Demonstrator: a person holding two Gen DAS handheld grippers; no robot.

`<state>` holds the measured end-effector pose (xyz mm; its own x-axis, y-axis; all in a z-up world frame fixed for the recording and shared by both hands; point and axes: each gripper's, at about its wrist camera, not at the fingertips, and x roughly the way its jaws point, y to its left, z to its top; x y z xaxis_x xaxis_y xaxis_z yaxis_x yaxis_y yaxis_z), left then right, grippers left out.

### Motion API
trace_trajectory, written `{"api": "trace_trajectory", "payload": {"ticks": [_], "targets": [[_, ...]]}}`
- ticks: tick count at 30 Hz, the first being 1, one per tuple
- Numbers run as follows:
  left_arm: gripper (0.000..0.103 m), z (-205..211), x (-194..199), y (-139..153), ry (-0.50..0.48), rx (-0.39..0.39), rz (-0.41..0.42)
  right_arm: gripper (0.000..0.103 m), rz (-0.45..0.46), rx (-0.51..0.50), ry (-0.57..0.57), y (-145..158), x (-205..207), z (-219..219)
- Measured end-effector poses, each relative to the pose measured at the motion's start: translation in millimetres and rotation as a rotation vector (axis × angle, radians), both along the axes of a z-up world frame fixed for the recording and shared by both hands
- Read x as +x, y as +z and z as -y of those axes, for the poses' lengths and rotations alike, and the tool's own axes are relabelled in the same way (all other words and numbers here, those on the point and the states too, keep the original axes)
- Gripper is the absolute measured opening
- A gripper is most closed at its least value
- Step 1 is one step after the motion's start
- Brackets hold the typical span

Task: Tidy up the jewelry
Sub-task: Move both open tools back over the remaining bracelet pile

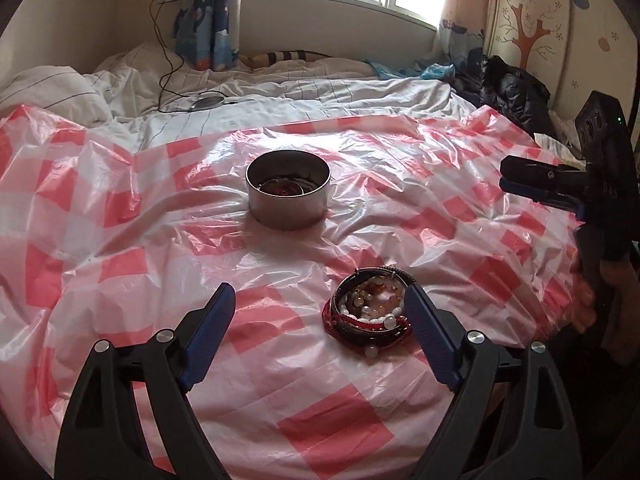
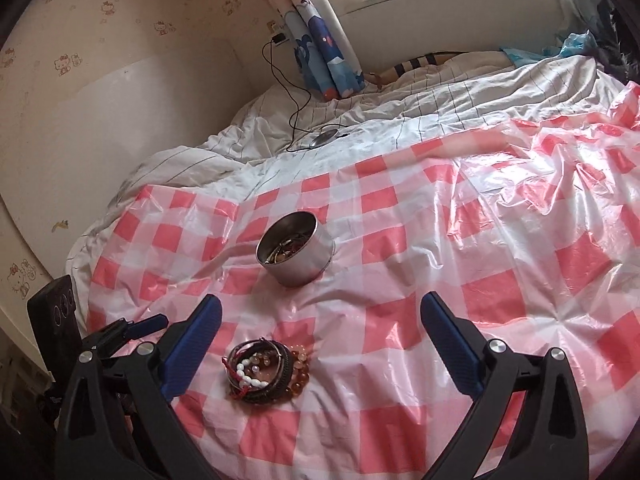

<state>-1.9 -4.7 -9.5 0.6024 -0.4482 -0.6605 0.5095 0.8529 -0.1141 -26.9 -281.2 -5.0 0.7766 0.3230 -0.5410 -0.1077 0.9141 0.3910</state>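
A round metal tin [image 1: 288, 192] [image 2: 296, 252] with some jewelry inside stands on a red-and-white checked plastic sheet [image 1: 120, 264] [image 2: 480, 280]. Nearer to me lies a pile of bracelets [image 1: 370, 312] [image 2: 266, 372]: white beads, amber beads, red cord and dark bands. My left gripper [image 1: 320, 292] is open, with the pile just inside its right finger [image 1: 428, 340], not pressed. My right gripper [image 2: 320, 300] is open and empty, with the pile low beside its left finger [image 2: 192, 344]. Each gripper also shows at the edge of the other's view.
The sheet covers a bed with rumpled white striped bedding [image 1: 280, 92] [image 2: 360, 120]. A black cable with a round disc [image 1: 206, 102] [image 2: 326, 136] lies behind the sheet. A curtain [image 1: 208, 20] and a window are at the back, and dark clothing [image 1: 508, 88] at the right.
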Motion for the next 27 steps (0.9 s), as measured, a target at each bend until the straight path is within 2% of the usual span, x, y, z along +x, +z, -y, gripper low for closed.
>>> {"api": "trace_trajectory", "payload": {"ticks": [2,6,9,12,16,21,27], "targets": [[0.082,4.0,6.0,-4.0,0.01,0.012,-0.016,0.095,-0.007,0.041,-0.03,-1.9,-0.3,14.0],[0.082,6.0,19.6,-10.3,0.031,0.011,-0.059,0.095,-0.036,0.19,-0.097,-10.1,1.8,47.4],[0.082,15.7,19.1,-14.8,0.011,0.065,-0.045,0.095,-0.039,0.253,-0.118,-14.6,1.9,60.8],[0.082,28.7,15.5,-21.7,-0.008,0.152,-0.004,0.095,-0.059,0.21,-0.054,-15.4,9.0,47.8],[0.083,35.2,17.2,-25.2,-0.011,0.201,0.022,0.095,-0.094,0.047,0.09,-15.3,19.9,1.3],[0.083,33.1,33.3,-33.8,-0.004,0.138,-0.059,0.095,-0.125,-0.046,0.161,-24.5,26.2,-27.7],[0.083,29.4,50.0,-39.1,0.012,0.032,-0.139,0.095,-0.147,-0.021,0.143,-31.9,29.3,-19.1]]}}
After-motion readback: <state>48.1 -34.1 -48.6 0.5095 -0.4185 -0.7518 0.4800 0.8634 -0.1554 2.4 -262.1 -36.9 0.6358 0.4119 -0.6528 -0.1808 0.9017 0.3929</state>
